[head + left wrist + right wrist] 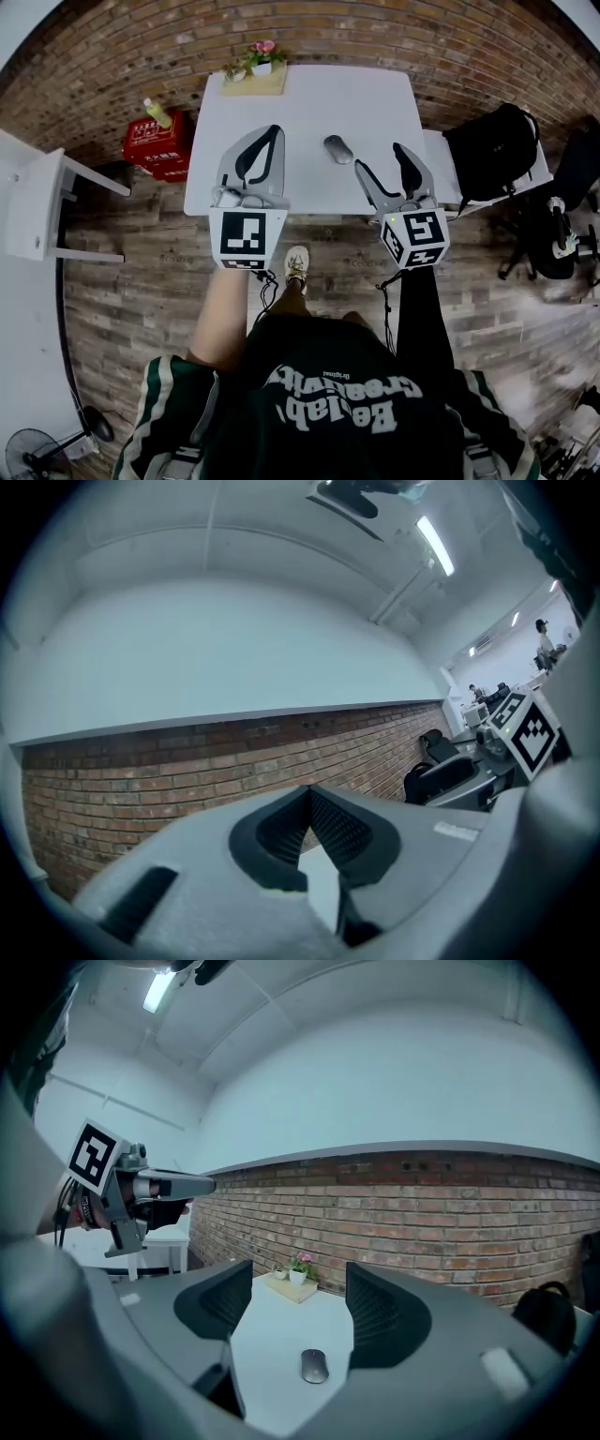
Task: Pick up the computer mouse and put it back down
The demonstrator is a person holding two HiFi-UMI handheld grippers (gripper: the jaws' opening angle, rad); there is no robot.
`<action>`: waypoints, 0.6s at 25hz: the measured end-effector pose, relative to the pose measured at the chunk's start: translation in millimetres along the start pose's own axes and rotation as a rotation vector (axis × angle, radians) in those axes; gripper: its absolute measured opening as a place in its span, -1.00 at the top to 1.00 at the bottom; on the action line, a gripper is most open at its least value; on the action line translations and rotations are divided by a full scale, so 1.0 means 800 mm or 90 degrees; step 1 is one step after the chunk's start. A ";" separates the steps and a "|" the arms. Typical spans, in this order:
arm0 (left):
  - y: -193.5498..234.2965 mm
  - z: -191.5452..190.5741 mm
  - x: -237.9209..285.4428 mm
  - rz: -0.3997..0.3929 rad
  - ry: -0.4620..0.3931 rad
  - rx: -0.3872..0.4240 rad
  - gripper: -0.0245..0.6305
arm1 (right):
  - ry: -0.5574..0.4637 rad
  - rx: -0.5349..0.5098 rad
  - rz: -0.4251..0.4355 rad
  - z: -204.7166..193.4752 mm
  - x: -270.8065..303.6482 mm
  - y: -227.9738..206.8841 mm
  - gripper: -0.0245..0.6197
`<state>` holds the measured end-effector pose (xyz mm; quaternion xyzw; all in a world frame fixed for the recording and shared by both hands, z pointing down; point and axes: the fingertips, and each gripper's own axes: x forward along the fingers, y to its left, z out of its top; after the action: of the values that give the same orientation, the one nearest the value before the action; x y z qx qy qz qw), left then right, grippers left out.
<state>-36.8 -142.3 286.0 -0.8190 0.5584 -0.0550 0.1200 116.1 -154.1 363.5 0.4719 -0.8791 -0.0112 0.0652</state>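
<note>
The computer mouse [338, 148] lies flat on the white surface [309, 103], near its front edge and a little right of centre, and nothing touches it. The right gripper [298, 1302] is held roughly level, short of the mouse, with its jaws spread wide and nothing between the pads. Its own view frames the mouse in the gap ahead, which reads as the set-up for a straight reach, the jaws wide enough to pass either side of the mouse's body. The left gripper [273, 133] hangs alongside, toward the front-left of the surface in the head view, with its jaws pressed together on nothing (its view looks past the surface at the brick wall [187, 761]). It seems to be parked out of the way as the idle partner. A small potted flower [264, 47] on a wooden board [253, 82] sits at the far edge, well apart from the mouse, so it does not crowd the approach. I judge that the pick-up has not yet begun and the reach comes first.
</note>
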 end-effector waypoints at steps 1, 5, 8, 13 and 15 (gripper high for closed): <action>0.009 -0.003 0.013 -0.003 -0.001 0.000 0.91 | 0.006 -0.001 0.003 0.000 0.015 -0.003 -0.09; 0.042 -0.013 0.065 -0.017 -0.001 0.018 0.91 | 0.021 -0.007 -0.002 0.003 0.072 -0.011 -0.09; 0.063 -0.021 0.102 -0.035 -0.003 0.014 0.91 | 0.031 -0.013 -0.013 0.009 0.108 -0.021 -0.10; 0.086 -0.033 0.157 -0.065 -0.012 -0.009 0.91 | 0.033 0.001 -0.037 0.012 0.150 -0.043 -0.10; 0.092 -0.038 0.174 -0.075 -0.014 -0.010 0.91 | 0.035 0.011 -0.038 0.009 0.164 -0.047 -0.10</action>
<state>-58.6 -301.0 290.2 -0.8518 0.5085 -0.0485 0.1158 74.8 -284.2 366.7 0.4987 -0.8626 0.0073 0.0847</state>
